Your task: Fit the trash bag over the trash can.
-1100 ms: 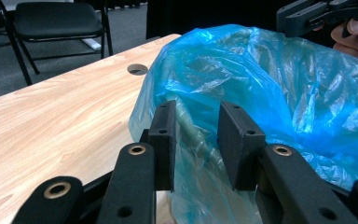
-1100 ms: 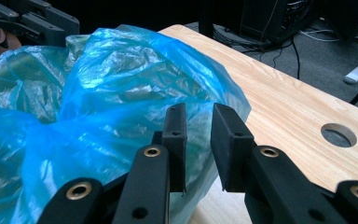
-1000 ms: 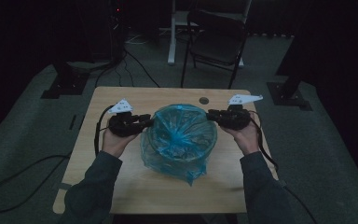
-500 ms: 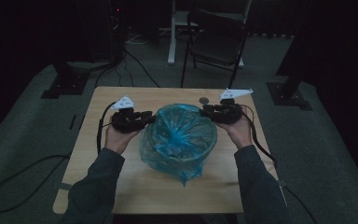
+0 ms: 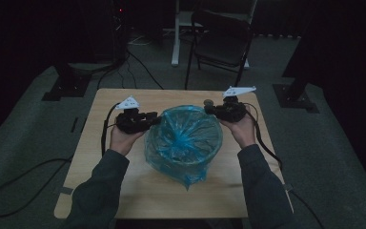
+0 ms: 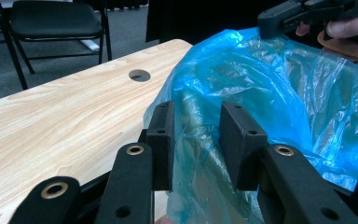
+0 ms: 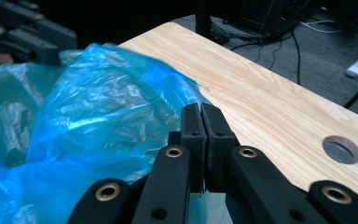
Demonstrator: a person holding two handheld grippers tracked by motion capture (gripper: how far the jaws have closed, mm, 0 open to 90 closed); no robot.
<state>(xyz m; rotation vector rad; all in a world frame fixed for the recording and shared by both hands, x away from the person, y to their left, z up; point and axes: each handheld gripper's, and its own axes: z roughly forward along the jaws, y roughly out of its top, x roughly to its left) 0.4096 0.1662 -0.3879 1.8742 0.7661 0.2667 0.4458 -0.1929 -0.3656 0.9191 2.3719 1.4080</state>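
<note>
Wooden table (image 5: 124, 191), one blue bag (image 5: 183, 143); left gripper (image 6: 198, 144) half-open astride its rim, right gripper (image 7: 200, 135) clamped on it

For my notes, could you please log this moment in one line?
left tool: astride bag rim | right tool: shut at bag edge | bag: on table

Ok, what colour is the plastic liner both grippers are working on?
Translucent blue; the liner shows it best in the left gripper view.
</note>
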